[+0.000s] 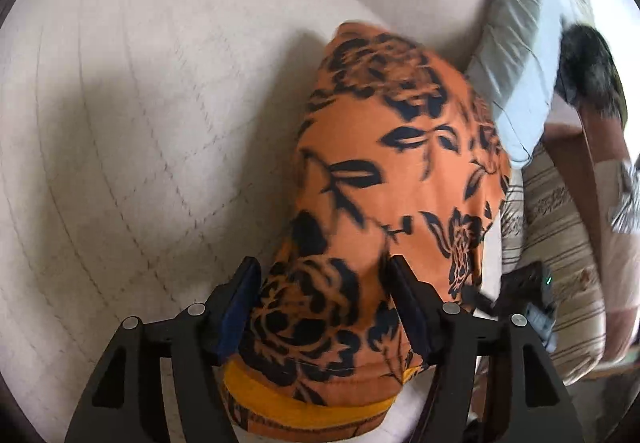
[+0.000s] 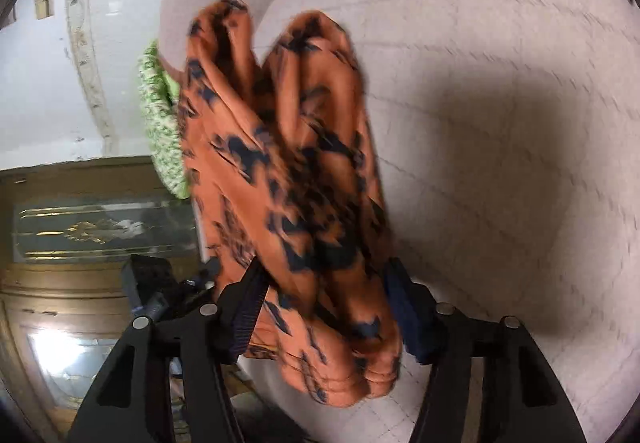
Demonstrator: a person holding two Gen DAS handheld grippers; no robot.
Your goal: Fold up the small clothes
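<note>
An orange garment with a black floral print (image 1: 384,163) hangs above a white quilted bed (image 1: 140,103). My left gripper (image 1: 324,271) is shut on a thick bunch of it near a yellow band (image 1: 300,409). My right gripper (image 2: 324,275) is shut on the same garment (image 2: 288,163), which is bunched in folds between the fingers and held above the bed (image 2: 500,163). The other gripper (image 1: 524,291) shows at the lower right of the left wrist view and at the lower left of the right wrist view (image 2: 152,283).
A pale blue striped pillow (image 1: 516,55) and a beige striped cushion (image 1: 560,243) lie to the right. A dark furry item (image 1: 588,71) sits beyond them. A green and white cloth (image 2: 160,123) lies at the bed's edge. A gold-trimmed cabinet (image 2: 92,235) stands beside the bed.
</note>
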